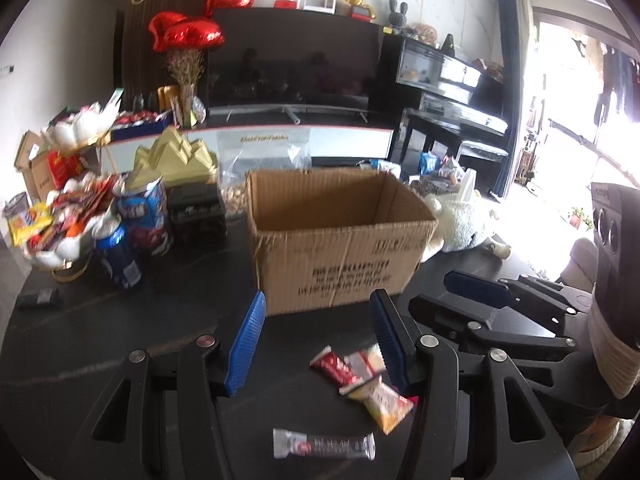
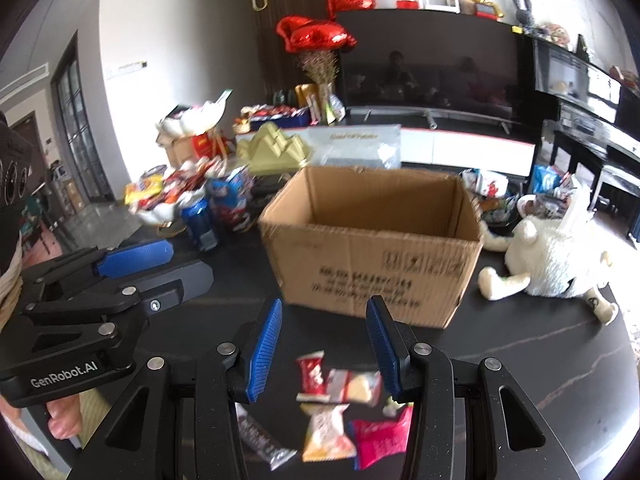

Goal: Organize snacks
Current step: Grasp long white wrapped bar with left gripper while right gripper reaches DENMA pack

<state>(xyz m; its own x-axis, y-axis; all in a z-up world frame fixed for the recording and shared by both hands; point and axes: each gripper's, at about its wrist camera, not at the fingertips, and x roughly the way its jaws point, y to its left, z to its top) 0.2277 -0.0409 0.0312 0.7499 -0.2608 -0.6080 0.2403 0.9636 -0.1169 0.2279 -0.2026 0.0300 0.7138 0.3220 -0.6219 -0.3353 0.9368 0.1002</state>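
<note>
An open cardboard box (image 1: 340,240) stands on the dark table, and no snacks show inside it; it also shows in the right wrist view (image 2: 372,248). Small snack packets lie in front of it: a red one (image 1: 334,368), a white-yellow one (image 1: 366,360), an orange one (image 1: 382,404) and a dark bar (image 1: 324,444). In the right wrist view I see the red packet (image 2: 311,374), an orange packet (image 2: 326,432), a pink packet (image 2: 380,436) and the dark bar (image 2: 260,440). My left gripper (image 1: 318,344) is open above the packets. My right gripper (image 2: 326,352) is open above them too.
Blue cans (image 1: 120,256) and a heap of snacks (image 1: 60,216) stand left of the box. A gold box (image 1: 176,156) and a clear bag (image 1: 260,152) are behind. A white plush toy (image 2: 552,260) lies right of the box. The right gripper (image 1: 500,300) shows beside the left.
</note>
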